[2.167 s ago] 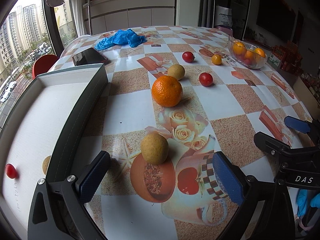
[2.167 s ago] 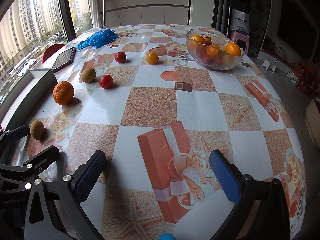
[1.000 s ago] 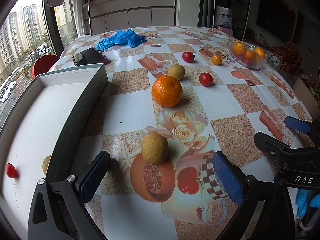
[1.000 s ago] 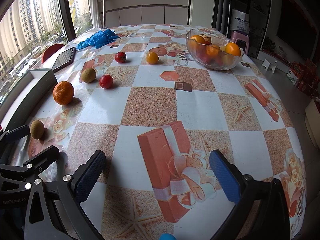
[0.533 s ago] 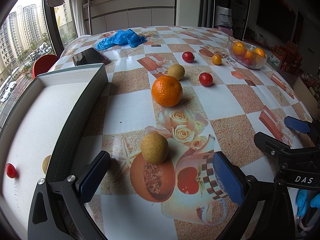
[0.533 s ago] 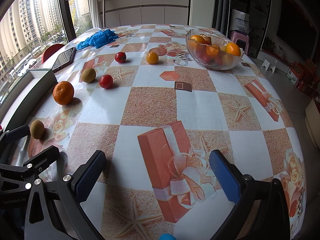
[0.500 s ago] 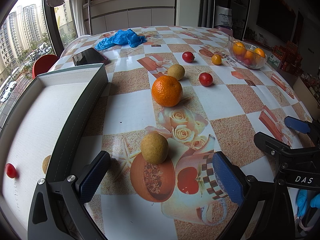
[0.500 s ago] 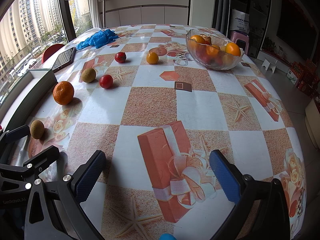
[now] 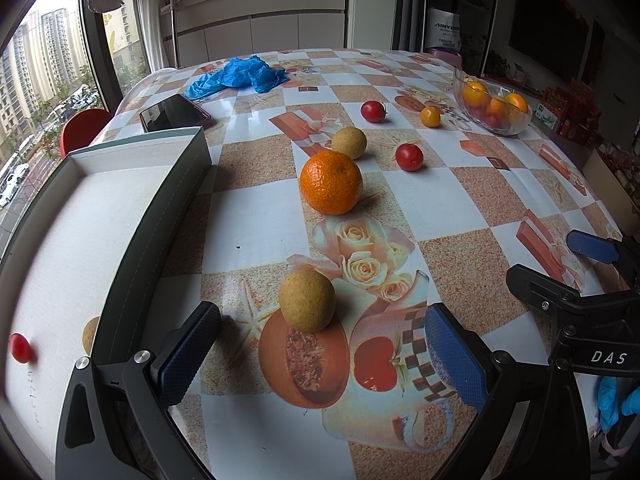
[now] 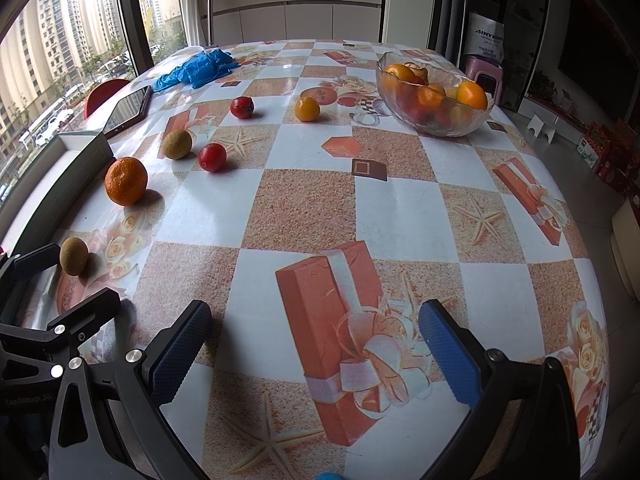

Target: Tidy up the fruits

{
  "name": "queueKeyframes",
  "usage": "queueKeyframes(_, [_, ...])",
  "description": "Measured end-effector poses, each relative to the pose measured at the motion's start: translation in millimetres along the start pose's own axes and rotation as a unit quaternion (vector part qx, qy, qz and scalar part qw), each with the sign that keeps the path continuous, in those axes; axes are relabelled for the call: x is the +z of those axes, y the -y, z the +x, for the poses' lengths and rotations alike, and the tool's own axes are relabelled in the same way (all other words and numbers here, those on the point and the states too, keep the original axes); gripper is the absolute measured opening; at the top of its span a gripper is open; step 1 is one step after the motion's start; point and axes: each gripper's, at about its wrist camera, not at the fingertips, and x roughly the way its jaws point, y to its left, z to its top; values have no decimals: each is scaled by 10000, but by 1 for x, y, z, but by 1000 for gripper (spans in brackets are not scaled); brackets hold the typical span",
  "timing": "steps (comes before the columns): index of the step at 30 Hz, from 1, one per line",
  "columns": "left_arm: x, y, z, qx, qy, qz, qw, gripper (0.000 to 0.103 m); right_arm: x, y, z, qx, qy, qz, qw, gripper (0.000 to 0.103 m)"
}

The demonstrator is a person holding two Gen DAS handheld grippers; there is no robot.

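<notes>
- Hovering low over the near edge of the table (image 9: 256, 216), the left gripper (image 9: 320, 344) has its jaws apart, empty, with a kiwi (image 9: 307, 300) lying just ahead between them.
- The right gripper (image 10: 316, 344) is also spread wide, holding nothing.
- An orange (image 9: 331, 182), another kiwi (image 9: 349, 142) and two tomatoes (image 9: 409, 157) lie loose mid-table.
- The box (image 9: 160, 216) along the left edge holds a tomato (image 9: 20, 348).
- The glass bowl (image 10: 436, 120) of fruit stands near the far right corner.
</notes>
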Motion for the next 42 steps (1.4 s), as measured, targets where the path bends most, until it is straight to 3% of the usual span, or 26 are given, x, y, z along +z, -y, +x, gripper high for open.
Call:
queueKeyframes(6, [13,1,7,-11,-208,-9,9998,102,21,-4,13,9,-353,-13,9994,103])
queueKeyframes(12, [11,-1,1,0,-21,-4,10000,80,43,-20,28,127,-391,-164,9990,103])
queueKeyframes(16, [10,-4,0,-14,1,-8,10000,78,58,-36,39,210,-281,-333,9988,101])
queueKeyframes(21, [8,-7,-1,-56,26,-1,10000,78,81,-56,50,327,-91,-587,9977,89])
queueKeyframes(24, [8,-10,-2,-87,22,-9,10000,79,90,-66,55,426,30,-702,9966,75])
queueKeyframes(27, [8,-10,-2,-79,25,5,10000,78,94,-71,55,548,134,-791,9953,44])
queueKeyframes(28, [7,-10,-2,-68,35,11,10000,78,94,-71,54,598,150,-782,9950,21])
queueKeyframes(29, [6,-9,-2,-57,43,13,10000,78,94,-68,53,674,134,-716,9951,21])
queueKeyframes(32, [6,-10,-5,-46,74,20,10000,63,85,-54,45,896,152,-440,9949,21])
queueKeyframes(37, [10,-12,-5,-118,76,14,9999,26,61,-32,26,1120,56,-131,9936,21])
queueKeyframes(42, [8,-14,-9,-374,25,-93,9993,26,33,-16,8,1230,-7,154,9923,21])
